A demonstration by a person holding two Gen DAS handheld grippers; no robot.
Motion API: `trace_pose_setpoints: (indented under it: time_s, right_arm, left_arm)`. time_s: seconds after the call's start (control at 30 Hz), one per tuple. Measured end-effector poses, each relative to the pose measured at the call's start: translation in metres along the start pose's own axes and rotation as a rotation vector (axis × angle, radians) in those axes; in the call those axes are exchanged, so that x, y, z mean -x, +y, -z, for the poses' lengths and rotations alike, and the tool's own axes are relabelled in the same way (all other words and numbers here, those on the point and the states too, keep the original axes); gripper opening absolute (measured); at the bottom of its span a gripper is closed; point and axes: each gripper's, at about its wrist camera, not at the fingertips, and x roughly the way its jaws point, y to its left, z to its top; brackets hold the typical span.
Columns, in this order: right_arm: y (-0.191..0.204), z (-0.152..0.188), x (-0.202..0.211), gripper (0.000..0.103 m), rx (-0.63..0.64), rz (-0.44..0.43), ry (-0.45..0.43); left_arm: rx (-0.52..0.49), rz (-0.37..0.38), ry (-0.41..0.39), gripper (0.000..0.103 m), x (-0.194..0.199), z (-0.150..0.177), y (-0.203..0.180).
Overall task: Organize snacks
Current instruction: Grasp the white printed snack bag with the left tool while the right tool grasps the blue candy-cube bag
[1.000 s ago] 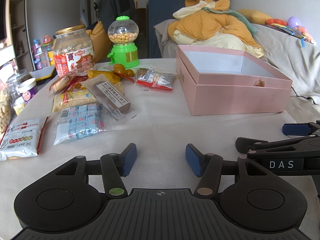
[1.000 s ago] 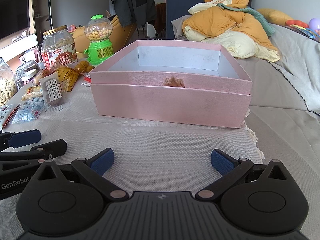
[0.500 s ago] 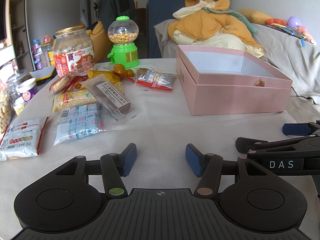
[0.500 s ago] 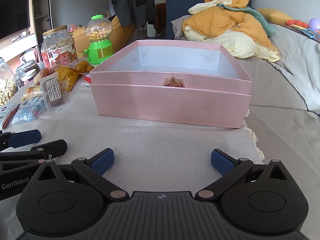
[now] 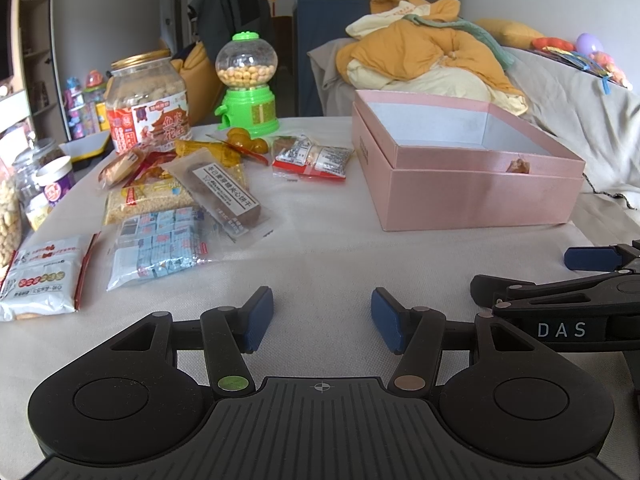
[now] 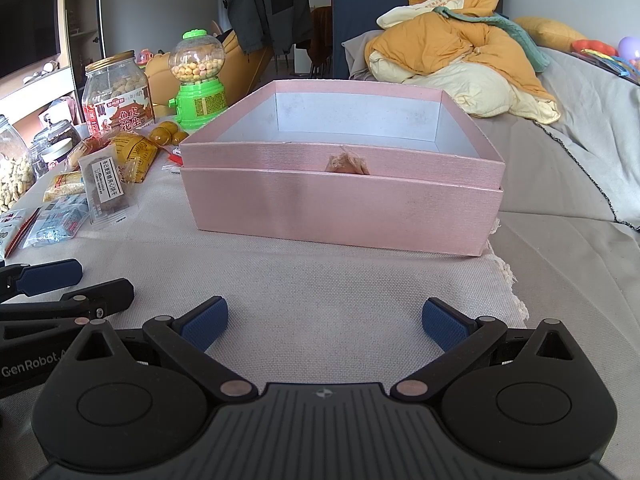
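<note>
An open pink box [image 5: 472,196] [image 6: 340,208] stands on the cloth-covered table, its inside bare as far as I see. Several snack packets lie left of it: a brown biscuit bar [image 5: 224,192] [image 6: 105,184], a blue candy bag [image 5: 160,244], a white packet [image 5: 40,276], a red-and-white packet [image 5: 312,158] and yellow wrapped snacks [image 5: 212,150]. My left gripper [image 5: 322,320] is open and empty, low over the table in front of the packets. My right gripper [image 6: 324,326] is open wide and empty, facing the box's front wall.
A peanut jar [image 5: 146,108] and a green candy dispenser [image 5: 248,88] stand behind the packets. More jars [image 5: 48,184] line the left edge. A heap of orange and cream bedding [image 5: 428,60] lies behind the box. The table edge drops off right of the box [image 6: 516,300].
</note>
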Motion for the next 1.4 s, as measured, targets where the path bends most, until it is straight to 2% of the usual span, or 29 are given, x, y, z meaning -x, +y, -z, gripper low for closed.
trace_pose_setpoints:
  time_s: [0.17,0.27,0.3,0.43,0.6,0.67,0.73,0.83,0.93,1.07,1.13,1.2,1.3,1.4]
  right_arm:
    - [-0.001,0.000,0.000,0.103,-0.001,-0.005,0.000]
    - [0.001,-0.001,-0.004,0.103,-0.001,-0.004,0.001]
    - [0.000,-0.002,-0.005,0.103,0.000,-0.006,0.005]
    - [-0.001,-0.010,-0.006,0.103,0.028,-0.043,0.061]
    - [-0.001,-0.015,-0.008,0.103,0.016,-0.035,0.100]
    - [0.001,-0.014,-0.009,0.103,0.019,-0.031,0.097]
    - [0.000,-0.013,-0.008,0.103,0.024,-0.031,0.094]
    - [0.000,-0.018,-0.011,0.103,0.040,-0.035,0.127]
    - [0.003,-0.025,-0.015,0.103,0.051,-0.041,0.159]
    - [0.014,-0.035,-0.023,0.103,0.076,-0.062,0.198]
    - [0.020,-0.037,-0.025,0.103,0.079,-0.064,0.205]
    - [0.022,-0.037,-0.025,0.103,0.075,-0.059,0.208]
    - [0.029,-0.039,-0.025,0.103,0.125,-0.090,0.215]
    - [0.044,-0.042,-0.020,0.099,0.149,-0.193,0.228]
  left_arm:
    - [0.003,0.008,-0.002,0.061,0.001,-0.001,0.000]
    - [0.025,0.048,0.003,0.059,0.004,-0.004,0.014]
    - [0.036,0.041,0.002,0.059,0.006,-0.006,0.021]
    - [0.092,-0.062,-0.058,0.059,0.023,-0.017,0.071]
    - [0.196,-0.216,-0.101,0.057,0.038,-0.032,0.152]
    - [0.268,-0.257,-0.086,0.057,0.032,-0.035,0.188]
    - [0.355,-0.277,-0.032,0.056,0.021,-0.033,0.218]
    - [0.397,-0.246,0.024,0.056,0.012,-0.022,0.227]
    - [0.392,-0.184,0.005,0.056,0.017,-0.014,0.217]
    - [0.440,-0.075,0.042,0.059,0.022,-0.011,0.201]
    - [0.447,0.005,0.068,0.059,0.023,-0.008,0.191]
    - [0.436,0.053,0.087,0.059,0.024,-0.006,0.178]
    - [0.400,0.062,0.078,0.058,0.031,-0.005,0.167]
    - [0.380,0.014,0.045,0.058,0.036,-0.008,0.170]
